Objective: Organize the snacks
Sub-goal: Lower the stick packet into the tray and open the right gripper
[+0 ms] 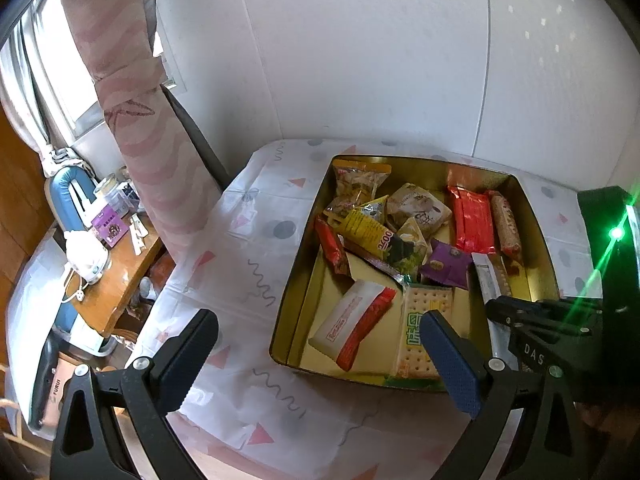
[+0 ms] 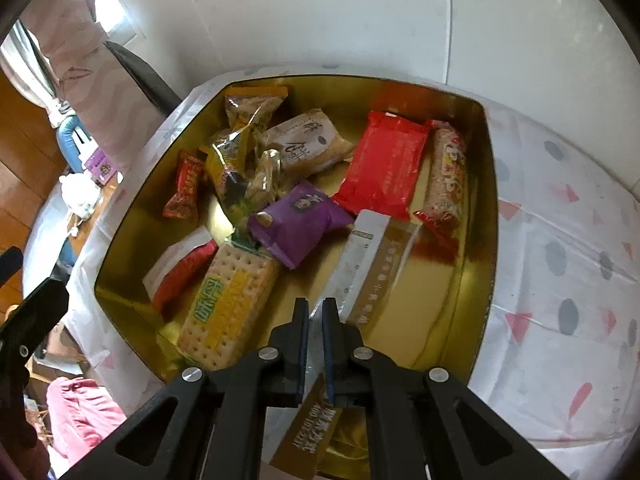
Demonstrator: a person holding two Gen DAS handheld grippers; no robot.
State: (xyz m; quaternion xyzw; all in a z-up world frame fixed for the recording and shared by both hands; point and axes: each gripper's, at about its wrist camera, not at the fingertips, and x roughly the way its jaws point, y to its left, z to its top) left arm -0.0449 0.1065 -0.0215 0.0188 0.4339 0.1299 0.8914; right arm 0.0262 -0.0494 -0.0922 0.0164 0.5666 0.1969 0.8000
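**Jaws clamped on the long sachet: how you should have placed it**

Jaws of your right gripper [image 2: 315,322] were pressed together on the near end of the white-and-gold sachet [image 2: 366,264], low and centre in the right wrist view; those of your left gripper [image 1: 320,354] stood wide apart and empty across the bottom of the left wrist view.

You had the gold tin [image 2: 486,240] filling the middle of both frames, on the patterned tablecloth [image 2: 560,280]. Most packets crowded its upper left. The red flat packet [image 2: 384,164] and the red-ended roll [image 2: 446,172] lay side by side at upper right, and the sachet's far end sat just below them, near the purple packet [image 2: 296,220].

You would probably have done best to lay the sachet parallel to those two, on the bare gold floor at lower right. The grip sat on one end only, so the free end could swing; a slow, low move suited it. The cracker pack [image 2: 228,304] at lower left was close to your fingers, so you needed to steer clear.
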